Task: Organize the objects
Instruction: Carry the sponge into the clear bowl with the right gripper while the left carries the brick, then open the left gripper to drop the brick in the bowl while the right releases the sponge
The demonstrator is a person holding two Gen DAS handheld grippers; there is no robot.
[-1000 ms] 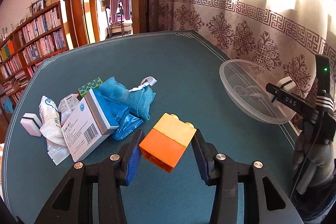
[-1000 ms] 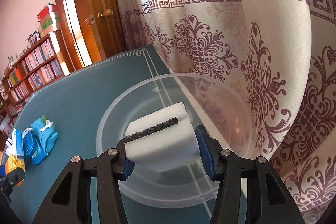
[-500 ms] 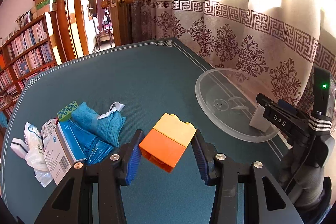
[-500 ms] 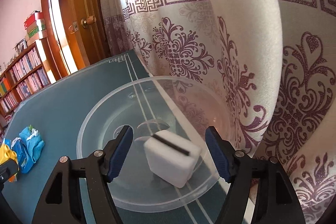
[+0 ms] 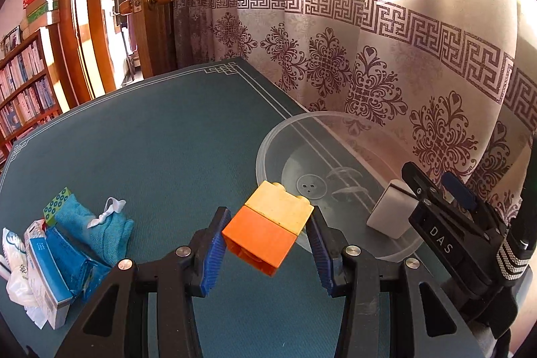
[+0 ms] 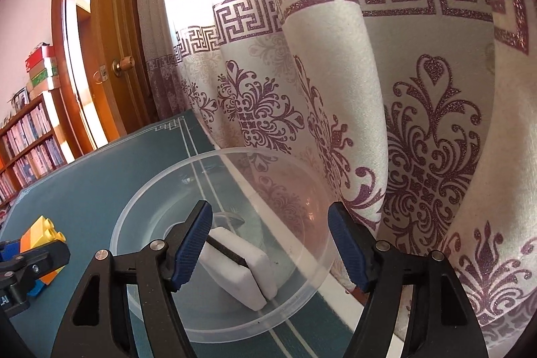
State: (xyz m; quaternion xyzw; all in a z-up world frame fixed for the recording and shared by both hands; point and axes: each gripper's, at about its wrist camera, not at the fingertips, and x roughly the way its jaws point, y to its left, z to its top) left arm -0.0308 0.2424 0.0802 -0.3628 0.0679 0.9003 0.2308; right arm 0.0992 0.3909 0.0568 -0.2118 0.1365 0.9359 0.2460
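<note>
Blocks [image 5: 270,228], yellow stacked on orange, sit pinched between my left gripper [image 5: 265,252]'s blue pads, held in the air just left of the clear bowl [image 5: 268,143]. Far left of the bowl, a blue cloth [image 5: 97,228] and a box [image 5: 43,270] lie heaped on the teal table [image 5: 161,136]. My right gripper [image 6: 268,247] is spread wide over the bowl, touching nothing; the white sponge [image 6: 241,264] rests inside the bowl, against its near wall.

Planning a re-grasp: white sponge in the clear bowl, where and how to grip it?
Grip the white sponge across its two broad white faces, coming from above into the clear bowl. It rests on edge, tilted, dark strip up; the open right gripper already straddles it.
</note>
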